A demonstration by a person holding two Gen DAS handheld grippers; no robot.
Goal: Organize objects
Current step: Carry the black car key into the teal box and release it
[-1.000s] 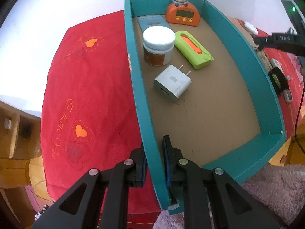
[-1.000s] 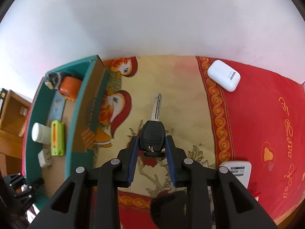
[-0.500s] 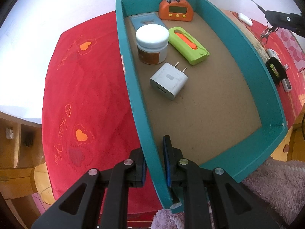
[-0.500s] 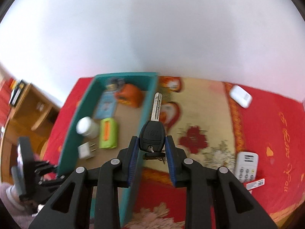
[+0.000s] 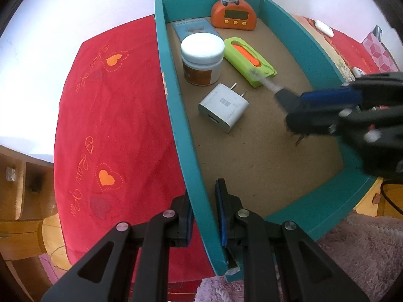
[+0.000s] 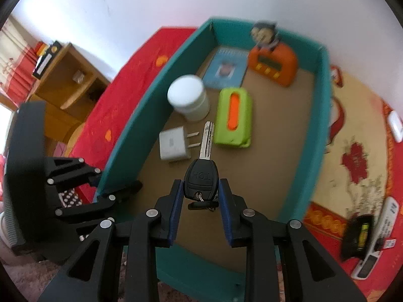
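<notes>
A teal box [image 5: 173,105] [image 6: 136,125] with a brown floor holds a white charger [image 5: 223,107] [image 6: 173,146], a white-lidded jar [image 5: 202,59] [image 6: 189,100], a green and orange case [image 5: 248,60] [image 6: 234,117], a blue booklet [image 5: 195,27] and an orange monkey clock [image 5: 234,16] [image 6: 273,61]. My left gripper [image 5: 204,216] is shut on the box's left wall near its front corner. My right gripper [image 6: 200,196] is shut on a black car key [image 6: 201,176], blade forward, held over the box floor by the charger; it shows blurred in the left wrist view [image 5: 327,110].
The box lies on a red heart-patterned cloth [image 5: 113,125]. Right of the box are a white earbud case [image 6: 396,125], a black device [image 6: 357,236] and a white remote [image 6: 377,239]. A wooden shelf [image 6: 65,83] stands at the left. Pink carpet [image 5: 352,256] lies below.
My right gripper has carried the key left from above the cloth to over the inside of the box. My left gripper keeps its hold on the box wall.
</notes>
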